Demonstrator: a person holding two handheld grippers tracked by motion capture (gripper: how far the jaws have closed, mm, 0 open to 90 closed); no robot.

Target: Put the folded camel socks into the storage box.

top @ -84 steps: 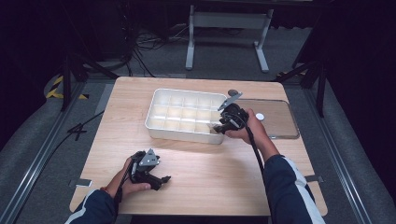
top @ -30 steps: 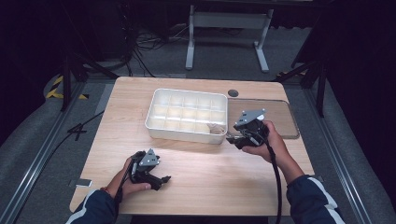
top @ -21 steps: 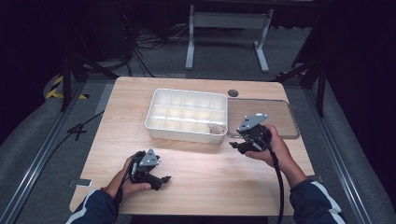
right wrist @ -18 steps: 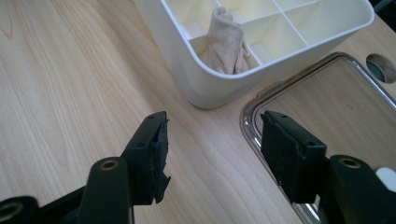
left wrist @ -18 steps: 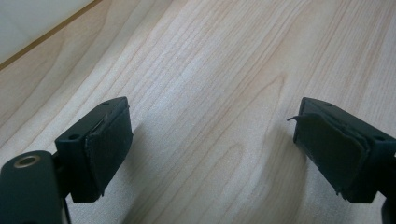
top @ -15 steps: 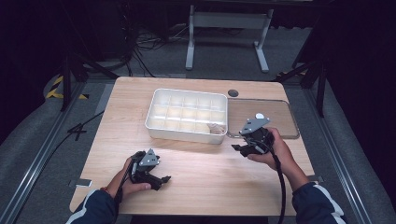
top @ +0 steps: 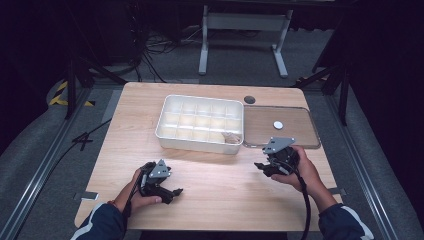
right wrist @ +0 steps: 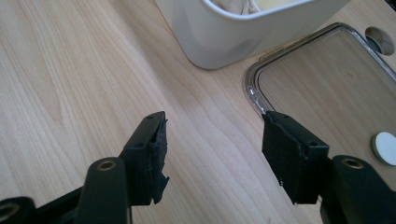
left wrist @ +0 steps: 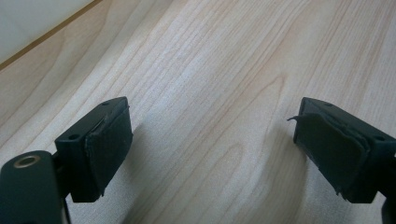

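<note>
right gripper (top: 263,166) low over the tabletop (top: 220,185), near the corner of the clear lid (top: 280,126) that lies flat beside the white compartment tray (top: 200,123). its fingers (right wrist: 154,154) are released and have just been widening, nothing between them. we judge it is lining up on the lid's near rim, which sits just ahead in the right gripper view. a small pale item (top: 231,138) rests in the tray's near right compartment; we read the lid as meant to cover it. left gripper (top: 172,192) parked at the near edge, fingers (left wrist: 105,147) spread on bare wood, likely kept clear of the work.
</note>
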